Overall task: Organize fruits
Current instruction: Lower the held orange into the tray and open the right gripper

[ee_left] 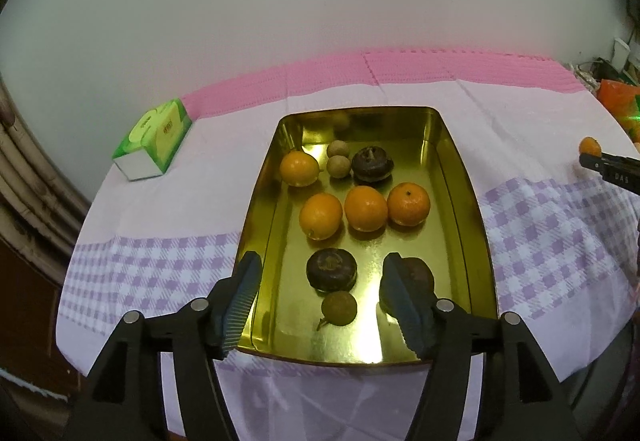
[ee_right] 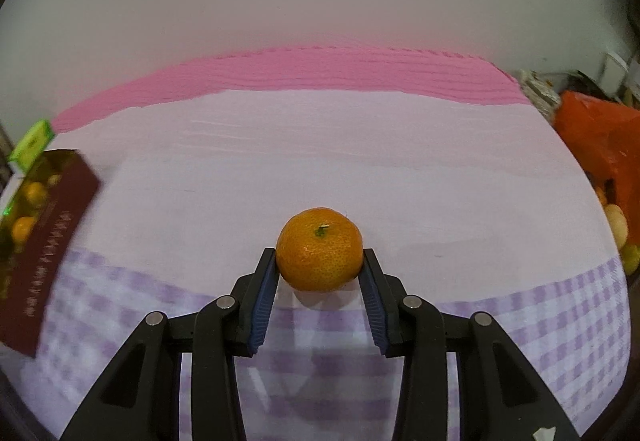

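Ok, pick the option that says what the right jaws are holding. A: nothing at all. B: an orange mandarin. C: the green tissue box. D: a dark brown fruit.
B: in the right wrist view the right gripper has its jaws pressed on either side of an orange mandarin, lifted just above the tablecloth.

left hand-held gripper (ee_left: 320, 281) agape, right hand-held gripper (ee_right: 320, 261) clamped
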The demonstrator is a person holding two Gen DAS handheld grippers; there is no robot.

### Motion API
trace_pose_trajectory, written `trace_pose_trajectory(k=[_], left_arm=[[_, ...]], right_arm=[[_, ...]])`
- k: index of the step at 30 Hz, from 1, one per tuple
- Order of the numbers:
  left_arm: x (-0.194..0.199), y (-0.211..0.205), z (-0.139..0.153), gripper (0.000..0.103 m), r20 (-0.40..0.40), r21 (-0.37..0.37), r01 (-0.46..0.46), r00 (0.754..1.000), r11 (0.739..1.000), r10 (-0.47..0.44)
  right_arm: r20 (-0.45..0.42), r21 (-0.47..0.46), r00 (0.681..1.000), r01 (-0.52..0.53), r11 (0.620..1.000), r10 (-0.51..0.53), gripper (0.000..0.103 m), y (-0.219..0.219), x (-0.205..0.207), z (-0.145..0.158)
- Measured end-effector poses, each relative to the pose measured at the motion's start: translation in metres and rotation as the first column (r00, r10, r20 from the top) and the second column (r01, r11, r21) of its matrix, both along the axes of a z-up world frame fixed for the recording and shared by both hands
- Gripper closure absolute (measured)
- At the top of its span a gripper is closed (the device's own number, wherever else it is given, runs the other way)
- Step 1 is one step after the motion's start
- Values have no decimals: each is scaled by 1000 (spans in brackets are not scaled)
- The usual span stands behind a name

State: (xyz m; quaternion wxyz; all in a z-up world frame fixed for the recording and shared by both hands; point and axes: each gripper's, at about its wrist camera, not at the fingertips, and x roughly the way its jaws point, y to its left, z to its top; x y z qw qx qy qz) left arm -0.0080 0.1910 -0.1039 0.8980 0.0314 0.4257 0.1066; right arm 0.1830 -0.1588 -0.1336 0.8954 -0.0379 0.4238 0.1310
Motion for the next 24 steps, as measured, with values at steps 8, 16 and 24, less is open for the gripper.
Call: trace_pose_trajectory(k=[8,16,24], left_arm=[[-4,2,6,33,23,2,-9,1000,1000,9],[-6,12,13,30,44,-9,-37,998,999,37],[-10,30,22,29,65,-9,-91,994,996,91]], right_arm=[[63,48,985,-167,985,163,66,65,-25,34],[103,71,942,-327,942,319,66,138,-61,60],[71,123,911,-412,903,406,66,192,-73,60]])
